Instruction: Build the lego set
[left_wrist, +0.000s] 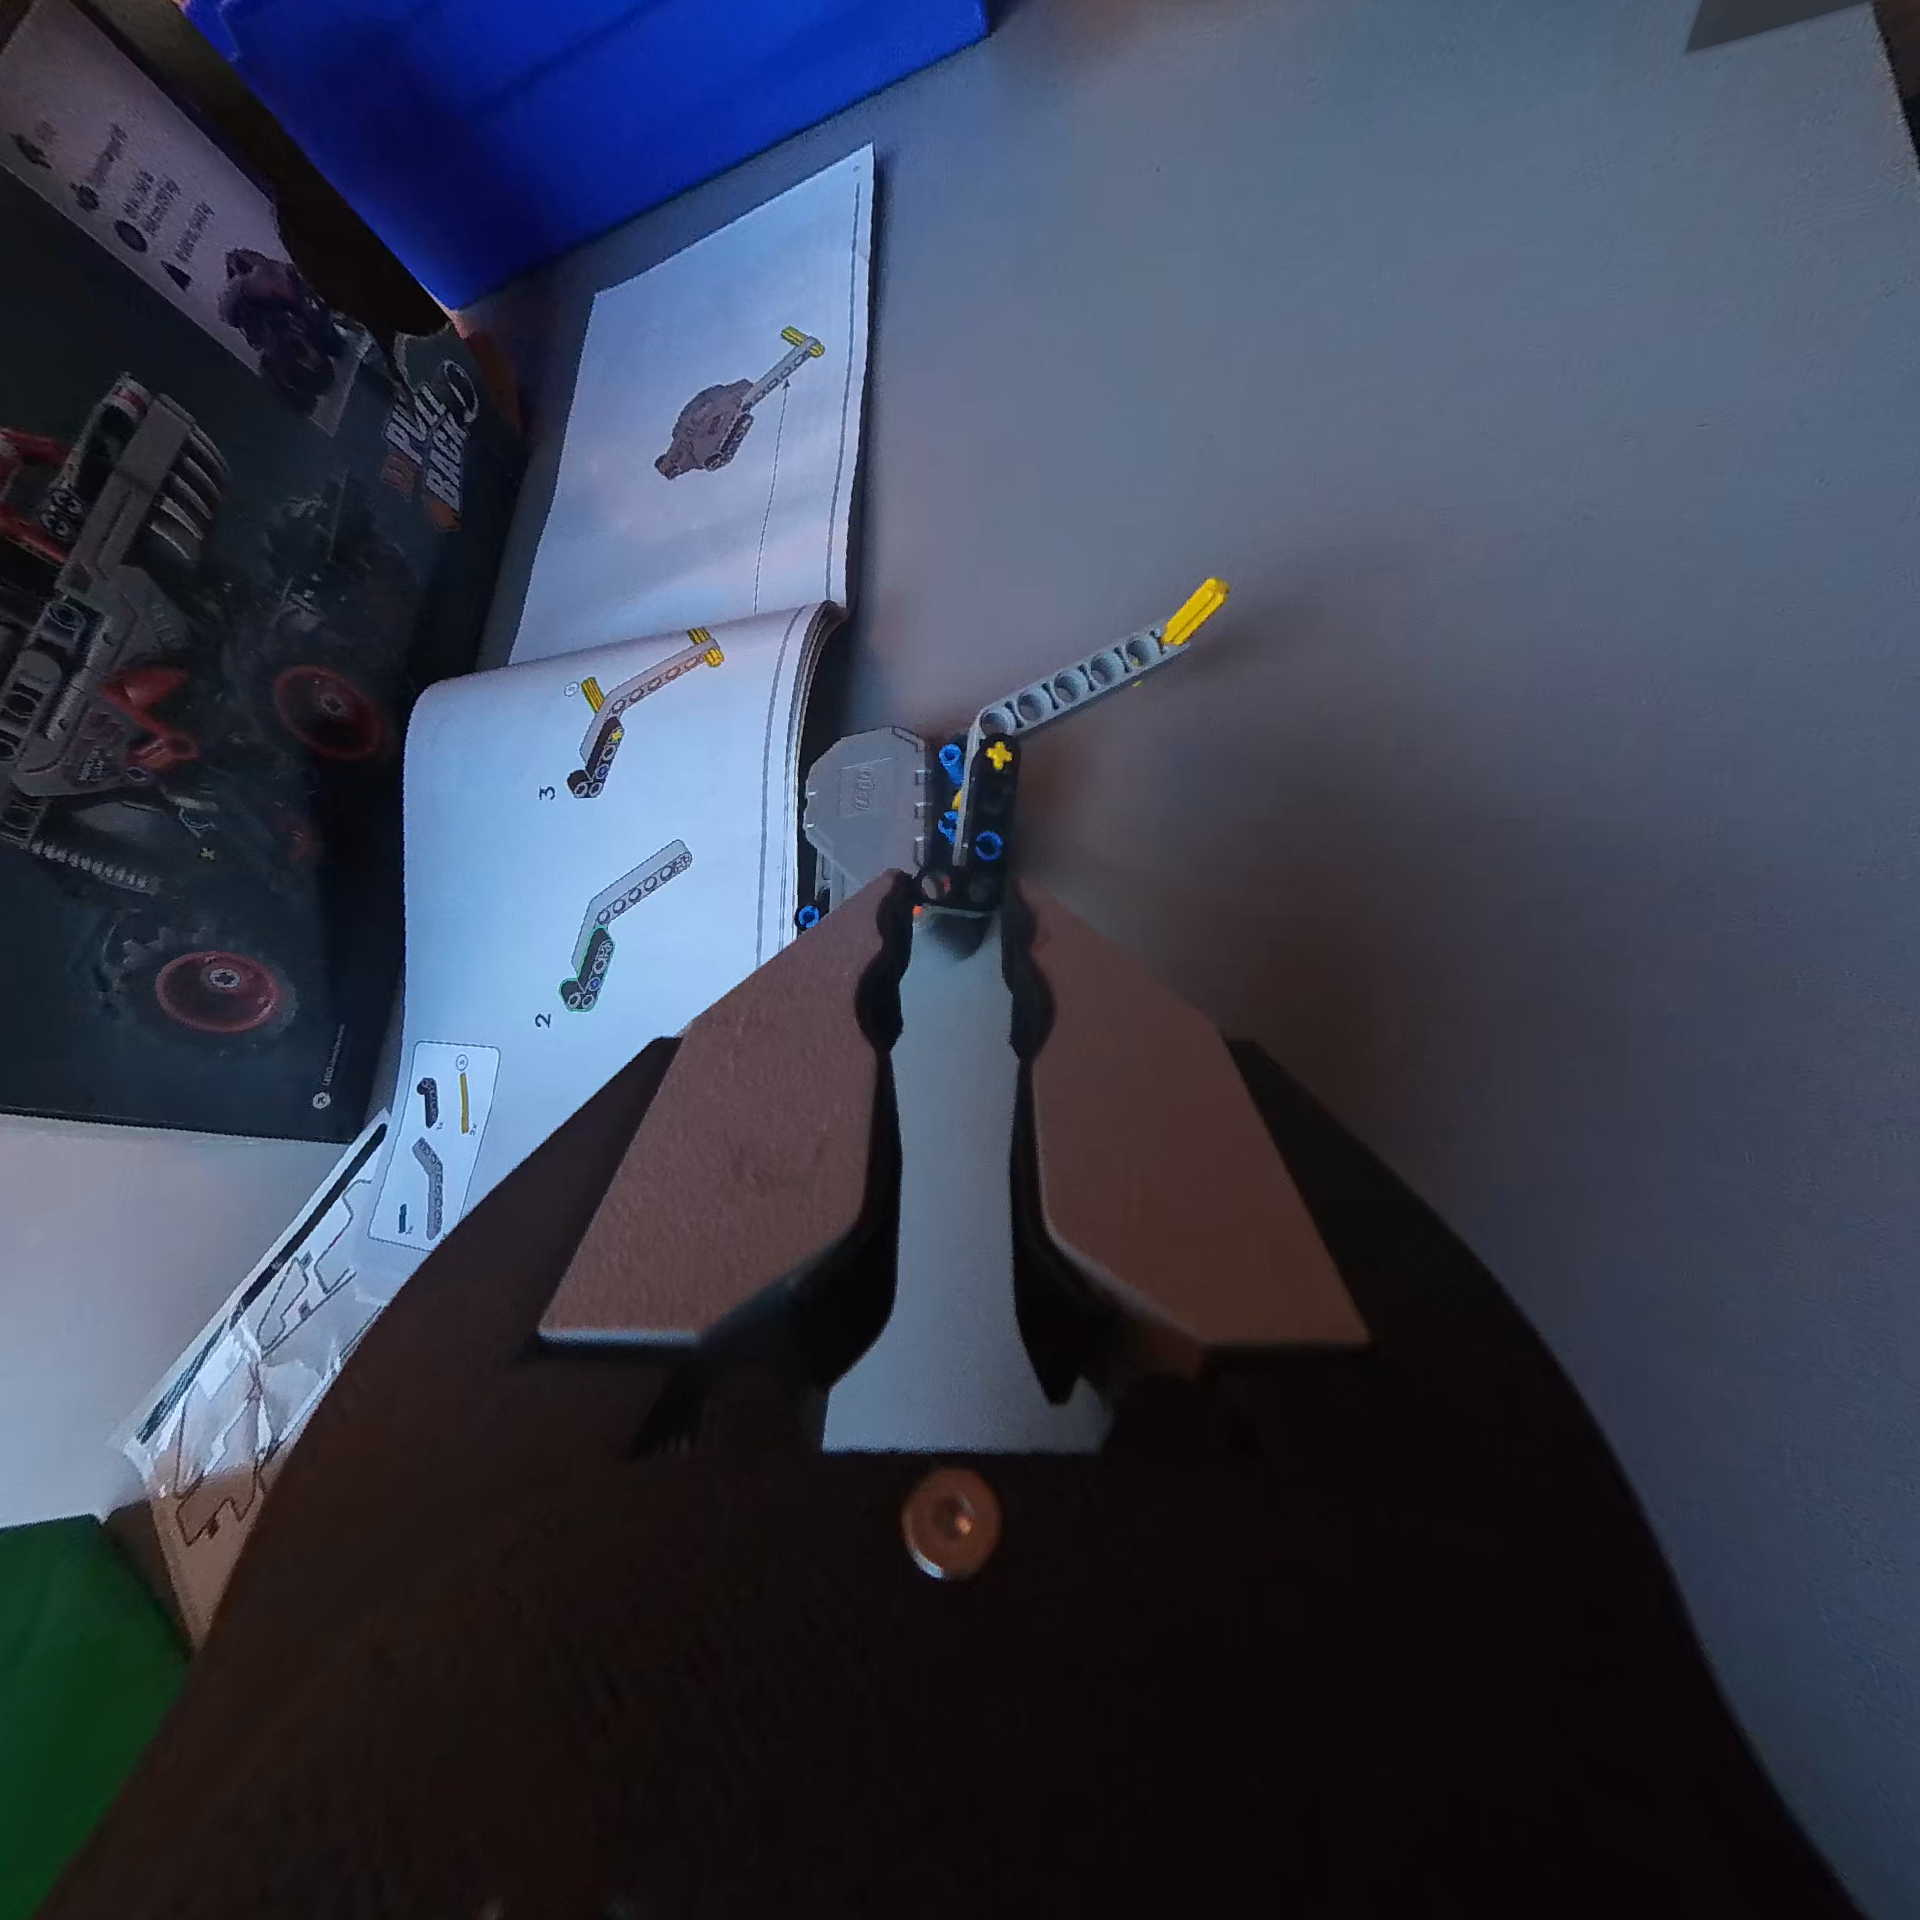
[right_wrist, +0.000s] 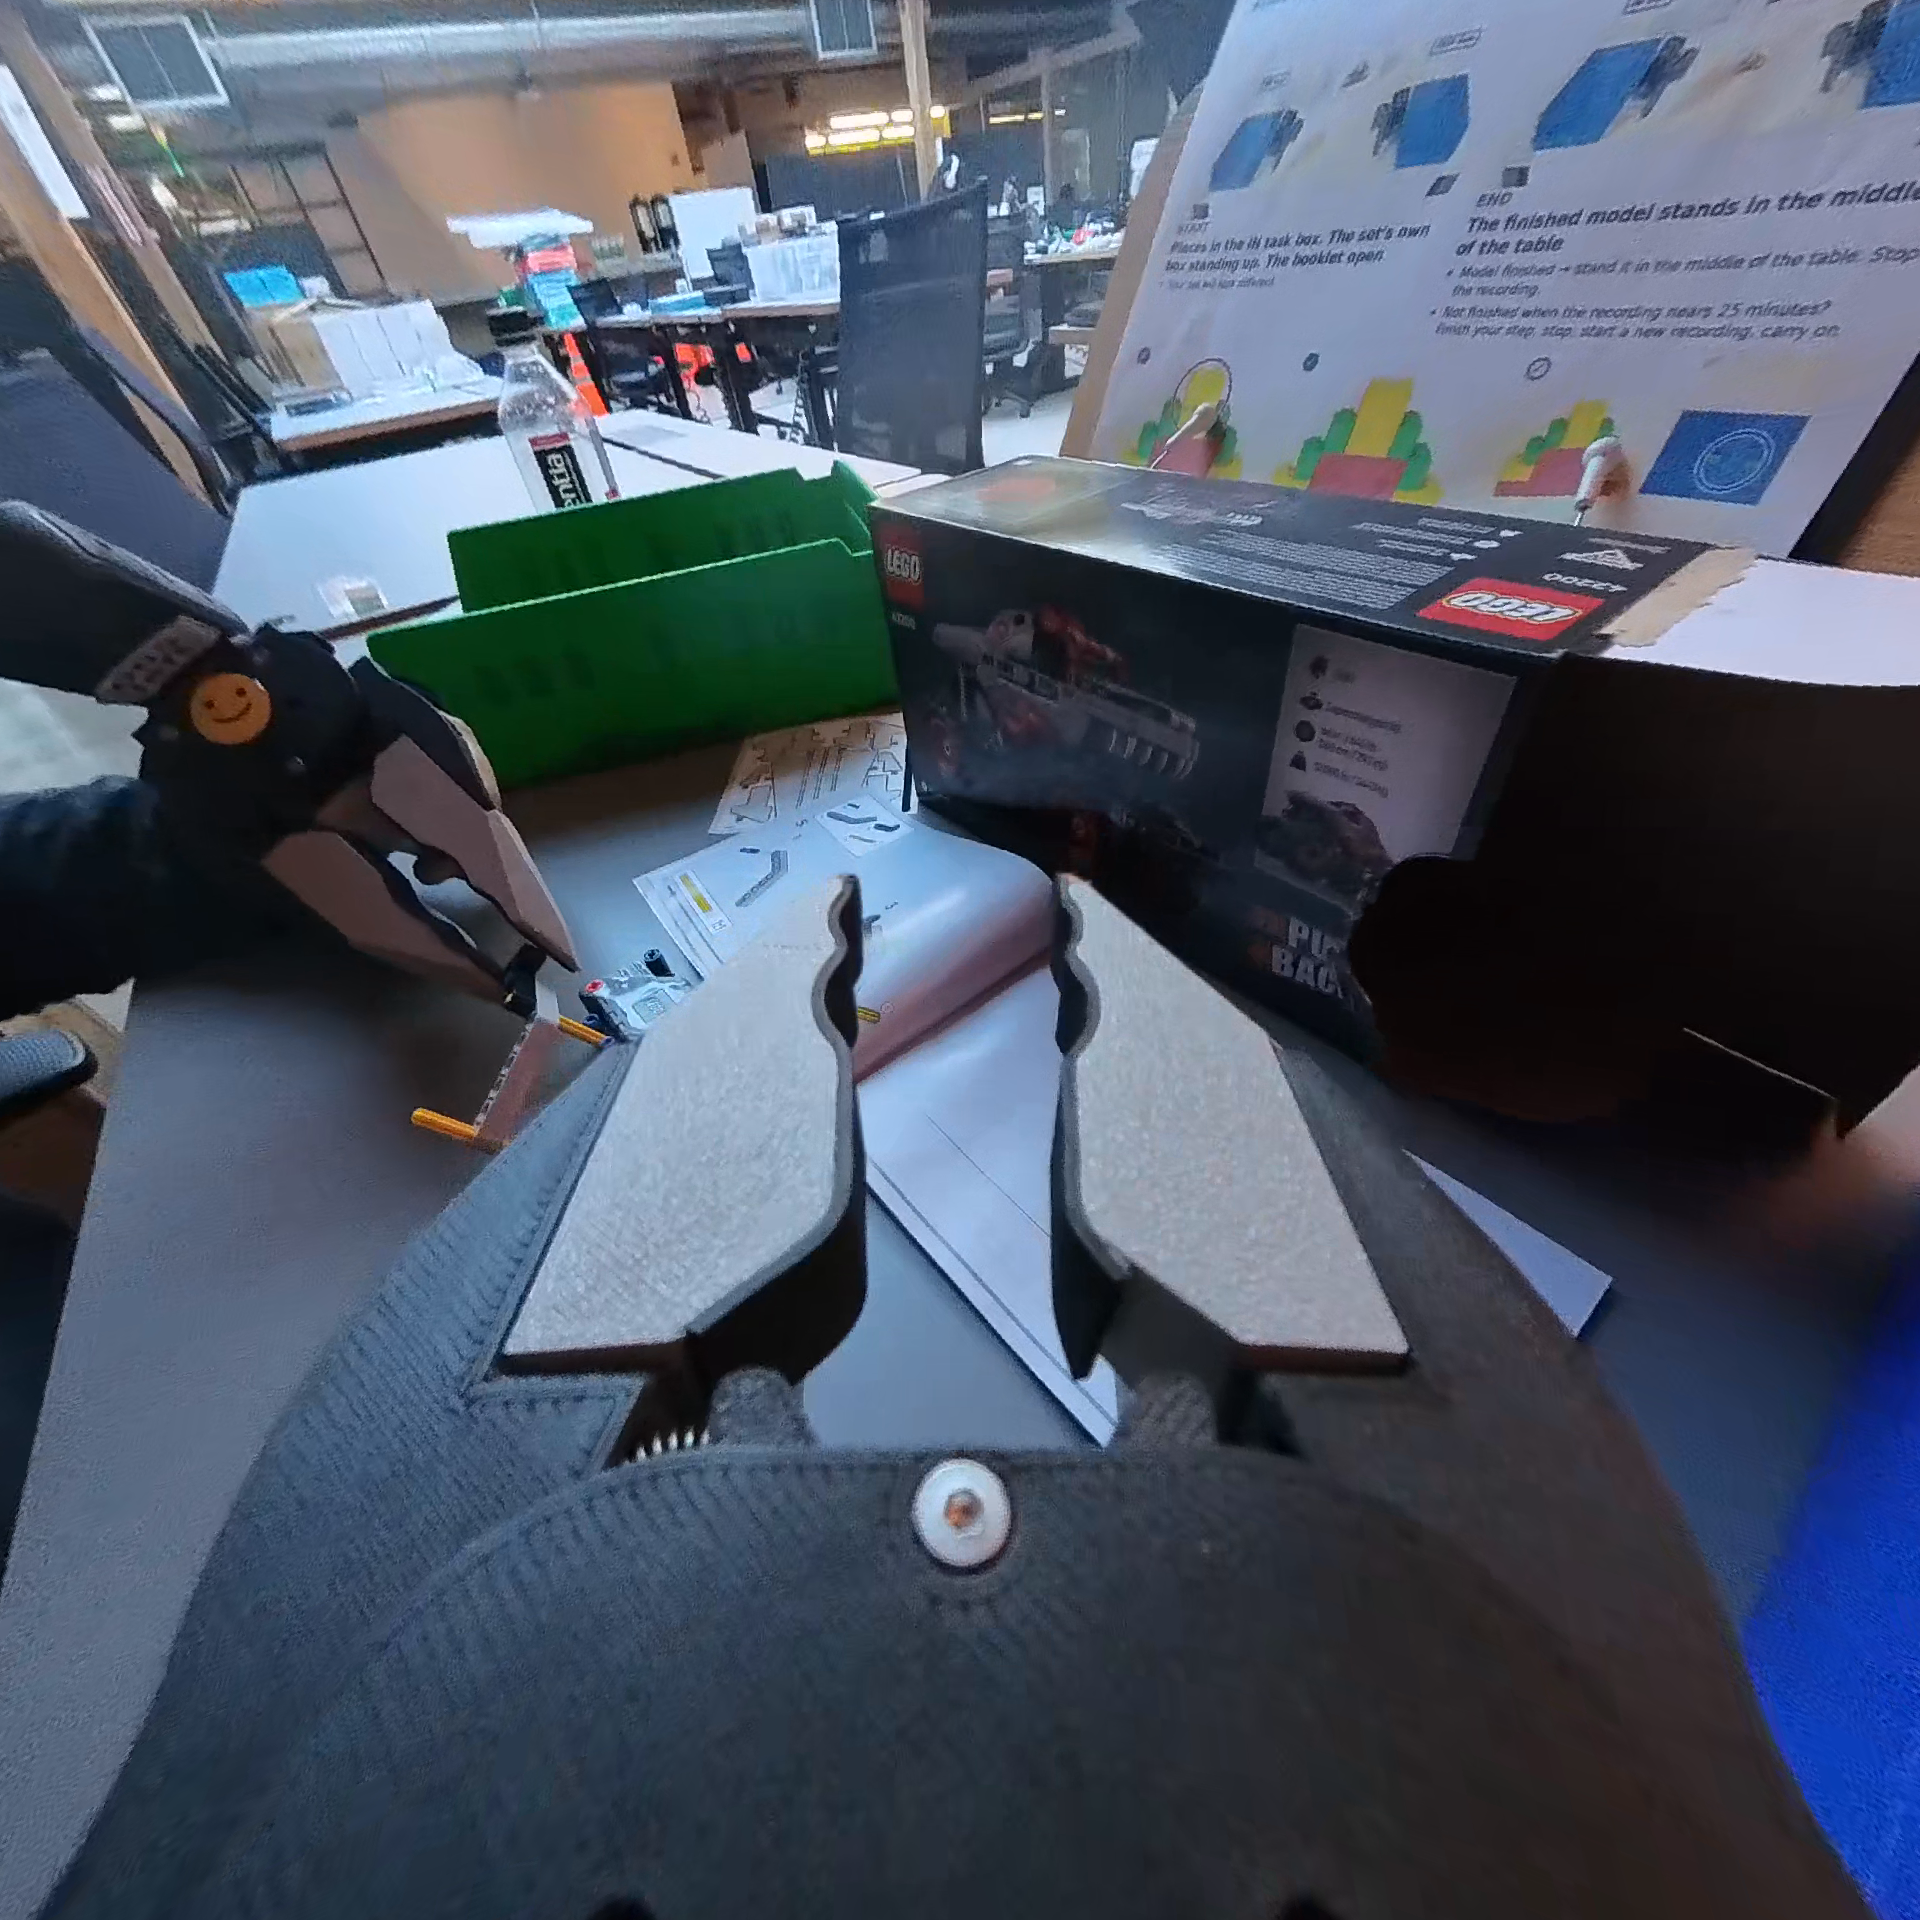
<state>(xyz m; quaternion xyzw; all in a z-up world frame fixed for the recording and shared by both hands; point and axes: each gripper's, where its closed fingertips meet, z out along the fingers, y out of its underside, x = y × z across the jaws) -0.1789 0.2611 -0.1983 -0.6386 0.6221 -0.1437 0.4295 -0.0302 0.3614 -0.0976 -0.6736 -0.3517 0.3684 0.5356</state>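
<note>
- two bins show near the open booklet (left_wrist: 665, 790): a green bin (right_wrist: 634, 644) behind it in the right wrist view, and a blue bin (left_wrist: 582, 114) beyond its far page in the left wrist view; what either one holds cannot be seen.
- one dark set box (right_wrist: 1226, 707) stands just beside the booklet, its end flap open and its inside dark, so any contents are hidden.
- the box carries a red logo patch, a picture of a truck with red wheels, and small print.
- the booklet's pages bear numbered step drawings of a grey beam with yellow pins.
- a printed sheet (right_wrist: 1558, 239) with coloured block drawings and lines of writing leans behind the box.
- a clear water bottle (right_wrist: 545, 416) with a label stands on a table beyond the green bin.
- a flat clear bag (left_wrist: 249, 1340) with line drawings lies at the booklet's near corner.
- the partly built model (left_wrist: 966, 810), a grey block with a black piece, blue pins and a long grey beam tipped by a yellow pin, sits on the grey table (left_wrist: 1455, 623) just beside the booklet's spine.
- the left tongs (left_wrist: 956, 909) pinch the black end of the model.
- the right tongs (right_wrist: 956, 935) are spread apart with nothing between them, hovering over the booklet.
</note>
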